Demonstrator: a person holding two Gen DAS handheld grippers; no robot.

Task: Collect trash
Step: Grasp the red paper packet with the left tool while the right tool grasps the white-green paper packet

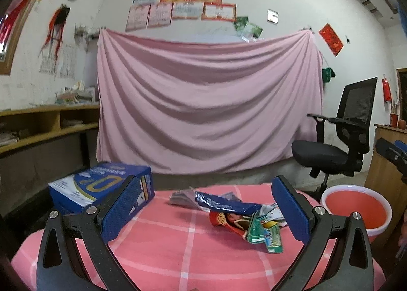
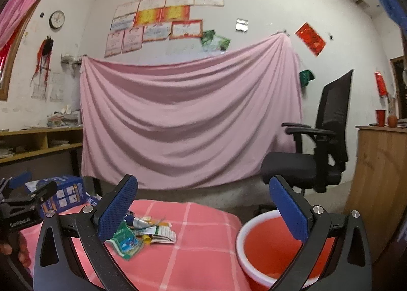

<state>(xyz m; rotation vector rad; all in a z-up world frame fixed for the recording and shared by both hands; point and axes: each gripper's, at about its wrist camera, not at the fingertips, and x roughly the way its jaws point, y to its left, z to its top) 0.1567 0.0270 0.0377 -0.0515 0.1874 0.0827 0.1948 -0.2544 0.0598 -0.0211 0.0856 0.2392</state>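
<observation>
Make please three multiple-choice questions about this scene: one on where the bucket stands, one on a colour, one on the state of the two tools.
1. Where is the bucket relative to the table?
A. On top of the table
B. Beside the table, at its right edge
C. Under the office chair

2. What colour is the box on the table's left side?
A. Mostly blue
B. Green
C. Yellow

3. What state are the two tools in?
A. Both shut on wrappers
B. Left shut, right open
C. Both open and holding nothing

Answers:
1. B: in the right wrist view its white rim sits next to and lower than the pink checked cloth.
2. A: its top and sides show blue with white print.
3. C: the left tool and right tool both have fingers spread wide, and the wrappers lie on the cloth untouched.
</observation>
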